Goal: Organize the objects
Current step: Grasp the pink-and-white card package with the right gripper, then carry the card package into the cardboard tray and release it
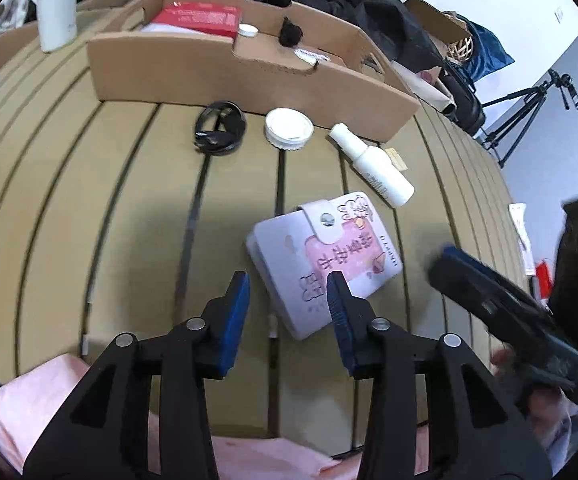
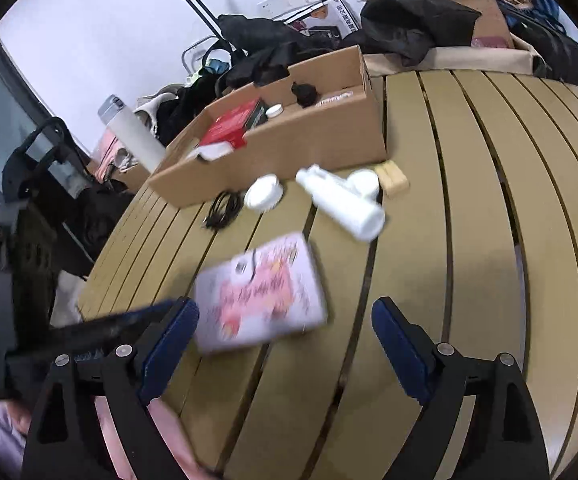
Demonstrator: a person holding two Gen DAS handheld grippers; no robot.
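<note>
A pink and white snap-closure notebook [image 1: 325, 256] lies flat on the slatted tan table [image 1: 89, 220]. My left gripper [image 1: 289, 284] is open and empty, its fingertips just above the notebook's near left corner. My right gripper [image 2: 285, 312] is open and empty, with the blurred notebook [image 2: 261, 292] just ahead of its left finger. The right gripper also shows at the right edge of the left wrist view [image 1: 501, 300]. A white spray bottle [image 1: 373, 164], a white round jar [image 1: 289, 128] and a coiled black cable [image 1: 219, 128] lie in front of an open cardboard box [image 1: 249, 76].
The box holds a red carton [image 1: 201, 16], a small white cap [image 1: 247, 30] and a black clump [image 1: 291, 32]. A tall white bottle [image 1: 57, 4] stands at the far left. Black bags, boxes and a tripod [image 1: 529, 112] crowd beyond the table. Pink cloth [image 1: 41, 396] lies at the near edge.
</note>
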